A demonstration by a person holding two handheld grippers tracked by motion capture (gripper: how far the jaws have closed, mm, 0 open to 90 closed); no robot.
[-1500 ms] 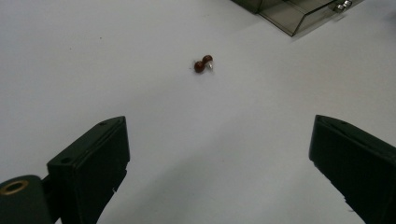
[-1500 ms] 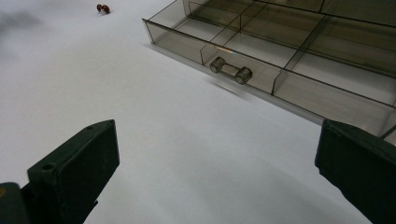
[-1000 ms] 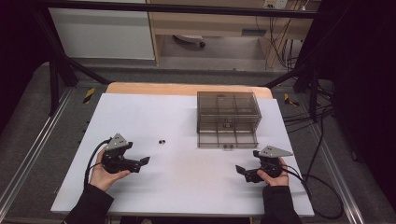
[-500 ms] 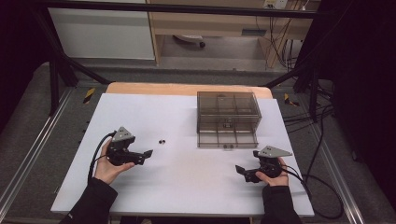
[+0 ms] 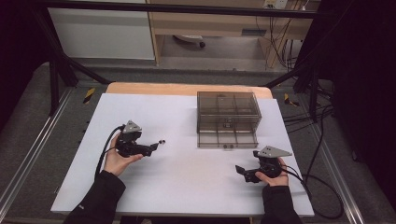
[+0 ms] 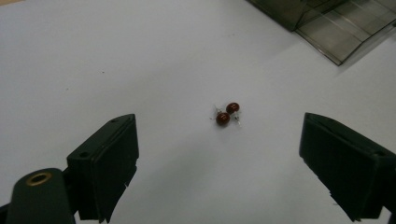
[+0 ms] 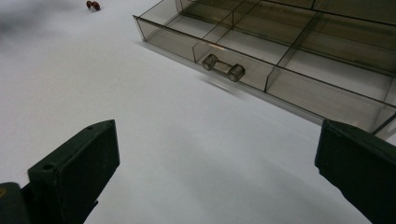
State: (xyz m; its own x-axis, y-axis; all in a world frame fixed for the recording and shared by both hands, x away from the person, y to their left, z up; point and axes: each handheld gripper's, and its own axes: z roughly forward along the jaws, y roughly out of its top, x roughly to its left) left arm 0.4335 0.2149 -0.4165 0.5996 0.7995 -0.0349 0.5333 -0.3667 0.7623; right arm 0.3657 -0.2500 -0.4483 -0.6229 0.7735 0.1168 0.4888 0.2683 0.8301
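White tabletop [image 5: 187,182], red beads [image 6: 227,113] before left tongs [image 6: 219,154] just closing, right tongs [image 7: 219,172] open, dark room.

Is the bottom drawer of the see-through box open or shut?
Open. The drawer sticks out in front of the box, its compartments uncovered and looking empty.

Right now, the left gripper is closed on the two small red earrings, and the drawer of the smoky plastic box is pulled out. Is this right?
Not quite. In the left gripper view, the left gripper stands open, its jaws just closing slightly, and the two red earrings lie on the table ahead of it, untouched. The drawer is indeed pulled out.
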